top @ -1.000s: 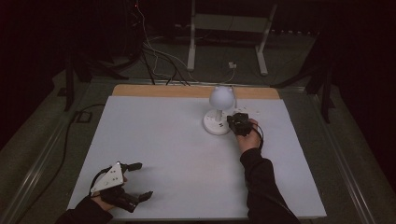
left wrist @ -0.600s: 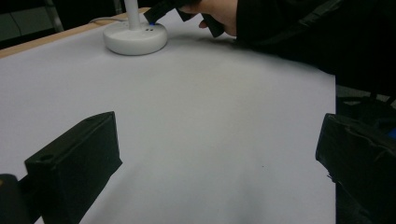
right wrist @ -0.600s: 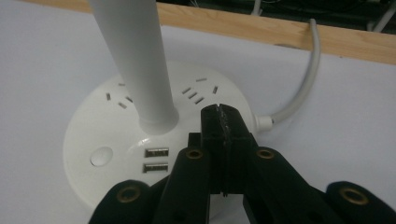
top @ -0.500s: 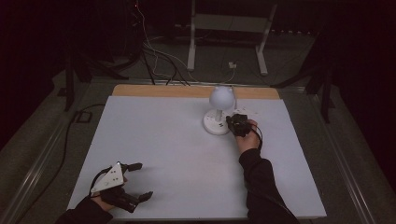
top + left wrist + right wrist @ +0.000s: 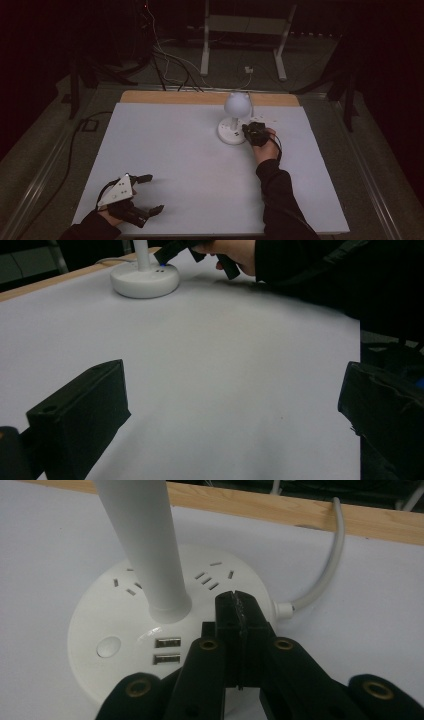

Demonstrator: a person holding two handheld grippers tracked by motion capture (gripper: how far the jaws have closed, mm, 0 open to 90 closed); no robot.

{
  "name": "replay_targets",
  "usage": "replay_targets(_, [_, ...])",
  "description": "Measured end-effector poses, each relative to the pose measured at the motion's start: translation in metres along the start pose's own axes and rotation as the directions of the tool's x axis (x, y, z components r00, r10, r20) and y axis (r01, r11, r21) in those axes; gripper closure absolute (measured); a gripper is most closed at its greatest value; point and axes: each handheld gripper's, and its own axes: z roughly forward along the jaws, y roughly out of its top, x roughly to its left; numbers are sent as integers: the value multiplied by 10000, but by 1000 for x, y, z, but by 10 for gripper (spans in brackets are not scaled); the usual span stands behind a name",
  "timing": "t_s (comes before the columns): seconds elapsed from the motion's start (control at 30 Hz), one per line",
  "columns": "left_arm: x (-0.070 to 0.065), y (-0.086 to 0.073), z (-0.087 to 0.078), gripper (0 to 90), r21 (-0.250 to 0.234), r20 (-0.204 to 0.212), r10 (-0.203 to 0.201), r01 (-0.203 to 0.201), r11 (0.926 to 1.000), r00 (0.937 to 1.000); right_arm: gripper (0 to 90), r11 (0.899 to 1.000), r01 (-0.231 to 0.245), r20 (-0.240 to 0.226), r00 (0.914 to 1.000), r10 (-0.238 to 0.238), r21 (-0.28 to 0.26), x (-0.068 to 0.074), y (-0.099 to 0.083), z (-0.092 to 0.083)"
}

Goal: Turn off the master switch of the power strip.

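Desk: white-topped desk [image 5: 200, 160] with a light wooden strip along its far edge; dark floor with cables beyond it.
Lamp: small white desk lamp with round base and globe head [image 5: 235, 120] stands toward the far right of the desk, upright on a thin stem.
Lamp base: white round plastic base [image 5: 125, 630] carries socket slots on top, two USB ports and a round button on the side facing your right hand-held gripper.
Cord: grey-white power cord [image 5: 327, 560] leaves the base on its far side and curves toward the wooden strip.
Right hand-held gripper: your right hand-held gripper [image 5: 255, 133] sits at the right rim of the lamp base; in the right gripper view [image 5: 239, 611] its jaws are pressed together with nothing between them, tips over the base just beside the stem.
Left hand-held gripper: your left hand-held gripper [image 5: 147, 192] rests low at the near left corner of the desk, well apart from the lamp, jaws spread wide and empty [image 5: 225, 405], grey three-cornered plate on top.
Sleeve: dark sleeve [image 5: 275, 195] of your right arm lies across the desk's right side.
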Motion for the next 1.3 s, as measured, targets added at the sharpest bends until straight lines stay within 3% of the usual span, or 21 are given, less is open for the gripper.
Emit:
replay_targets(0.23, [-1,0,0,4,29,8,16,-16,10000,10000,900,9993,375,133,9992,-374,-61,2,-1,0])
replay_targets(0.47, [-1,1,0,4,13,21,39,-39,10000,10000,900,9996,248,203,9995,-245,-135,3,-4,1])
replay_targets(0.6, [-1,0,0,4,8,43,34,-34,10000,10000,900,9985,539,351,9979,-537,-39,6,-3,1])
replay_targets(0.8, [0,0,0,4,-9,42,33,-33,10000,10000,900,9990,444,303,9986,-442,-61,5,-2,1])
replay_targets(0.93, [-1,1,-1,4,-44,41,16,-16,10000,10000,900,9974,717,326,9969,-719,92,5,0,1])
replay_targets(1.03, [-1,1,-1,4,-35,14,46,-46,10000,10000,900,9987,509,262,9983,-511,102,4,1,1])
replay_targets(1.17, [1,1,-1,4,-65,-7,-18,18,10000,10000,833,9986,-391,-339,9986,402,346,-6,8,-1])
replay_targets(1.23, [1,0,-1,4,-26,-4,-2,2,10000,10000,834,9996,-136,-218,9997,142,261,-8,9,-3])
replay_targets(1.3, [1,0,-1,4,-46,-9,-9,9,10000,10000,822,9998,-192,-345,9992,195,82,-11,12,-6])
